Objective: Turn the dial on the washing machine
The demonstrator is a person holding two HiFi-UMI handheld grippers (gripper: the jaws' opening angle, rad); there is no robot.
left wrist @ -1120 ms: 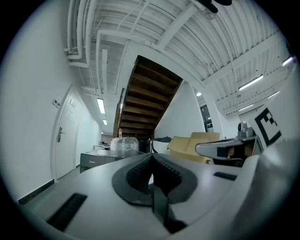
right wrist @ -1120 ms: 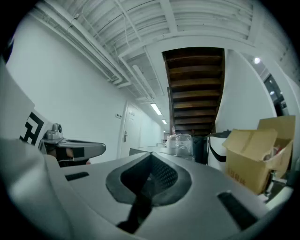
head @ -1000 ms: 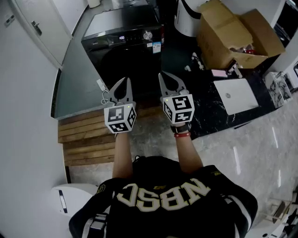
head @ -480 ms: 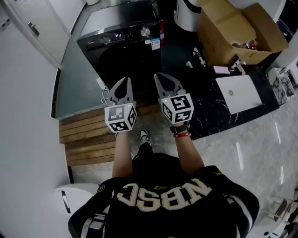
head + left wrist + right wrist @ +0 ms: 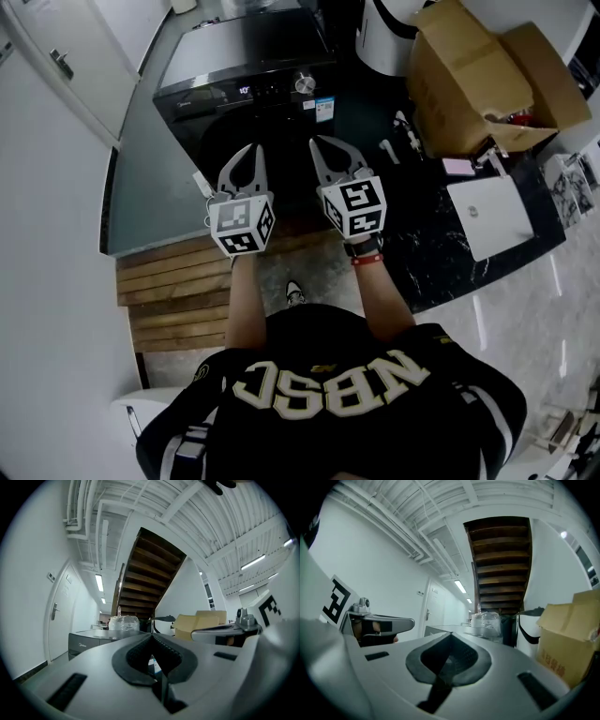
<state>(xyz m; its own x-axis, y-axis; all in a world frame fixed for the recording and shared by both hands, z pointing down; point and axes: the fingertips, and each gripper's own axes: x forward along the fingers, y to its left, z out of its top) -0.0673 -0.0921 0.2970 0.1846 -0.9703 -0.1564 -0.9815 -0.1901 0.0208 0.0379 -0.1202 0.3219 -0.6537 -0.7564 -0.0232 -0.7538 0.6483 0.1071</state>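
Note:
The black washing machine (image 5: 253,103) stands at the top of the head view, its silver dial (image 5: 304,83) on the control strip beside a lit display. My left gripper (image 5: 251,148) and right gripper (image 5: 319,142) are held out side by side, level, pointing at the machine's front and short of it. Both are shut, tips together, with nothing between them. In the left gripper view the shut left gripper (image 5: 151,636) points past the washing machine (image 5: 86,641) at the left. Through the right gripper view, the right gripper (image 5: 450,634) is also shut and empty.
An open cardboard box (image 5: 478,84) sits right of the machine, with a white flat case (image 5: 494,216) on the dark marble floor strip (image 5: 441,253). Wooden steps (image 5: 173,291) lie at the left below a white door (image 5: 66,66). A staircase (image 5: 150,573) rises behind the machine.
The person has stepped toward the washing machine. Both grippers have moved forward together and now sit nearer its front. Their jaws stayed shut.

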